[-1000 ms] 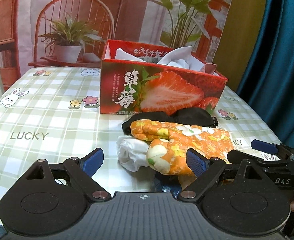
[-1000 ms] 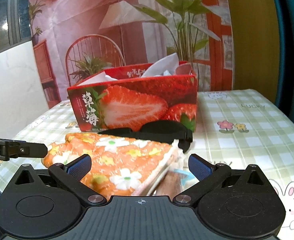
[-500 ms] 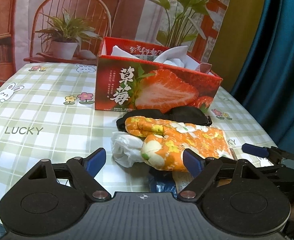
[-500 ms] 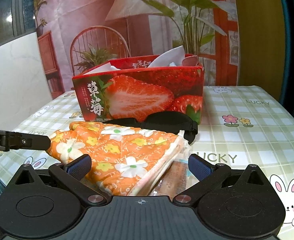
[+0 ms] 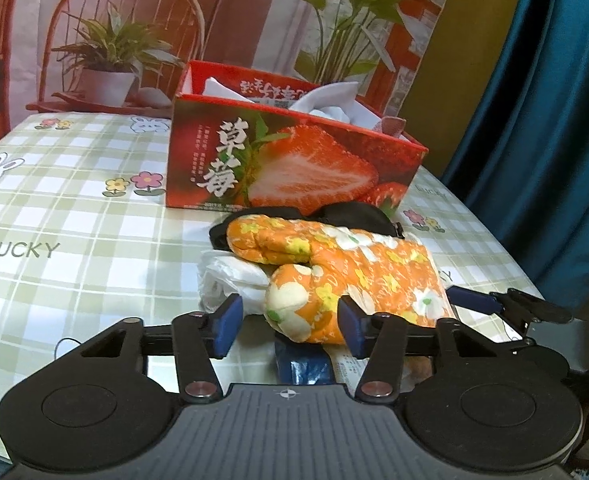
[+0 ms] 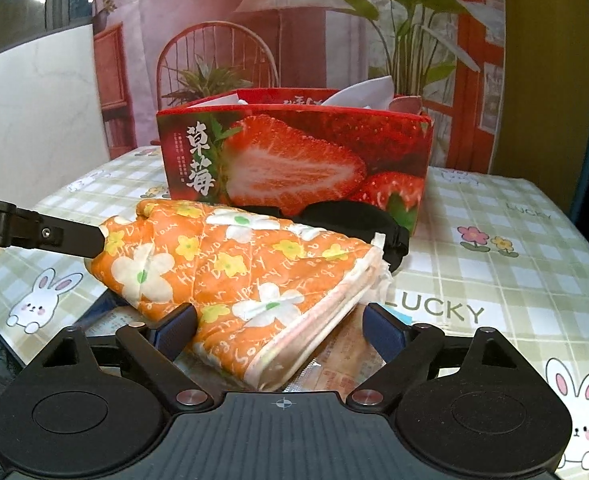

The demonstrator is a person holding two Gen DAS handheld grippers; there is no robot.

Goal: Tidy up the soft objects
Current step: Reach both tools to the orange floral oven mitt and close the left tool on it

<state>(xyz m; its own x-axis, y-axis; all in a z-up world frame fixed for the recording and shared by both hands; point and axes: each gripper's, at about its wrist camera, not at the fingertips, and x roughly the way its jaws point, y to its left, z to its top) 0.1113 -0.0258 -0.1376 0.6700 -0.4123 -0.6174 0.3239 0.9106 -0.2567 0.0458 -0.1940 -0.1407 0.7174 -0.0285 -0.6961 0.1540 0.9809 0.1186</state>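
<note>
An orange floral oven mitt [image 5: 346, 276] lies on the checked tablecloth in front of a red strawberry box [image 5: 290, 168]; it also shows in the right wrist view [image 6: 230, 264]. A black eye mask [image 5: 334, 216] lies behind the mitt, against the box. A white crumpled bag [image 5: 226, 276] sits under the mitt's left side. My left gripper [image 5: 288, 326] is open, its blue pads either side of the mitt's thumb end. My right gripper [image 6: 280, 330] is open around the mitt's cuff edge. White soft items [image 5: 326, 100] stick out of the box.
A blue packet [image 5: 302, 362] and printed packets [image 6: 342, 364] lie under the mitt near the table's front edge. The left gripper's finger [image 6: 42, 234] reaches in from the left in the right wrist view. A teal curtain [image 5: 554, 120] hangs right of the table.
Both grippers have moved closer to the mitt. The left gripper's jaws have narrowed somewhat around the thumb end; the right gripper's pads now flank the cuff.
</note>
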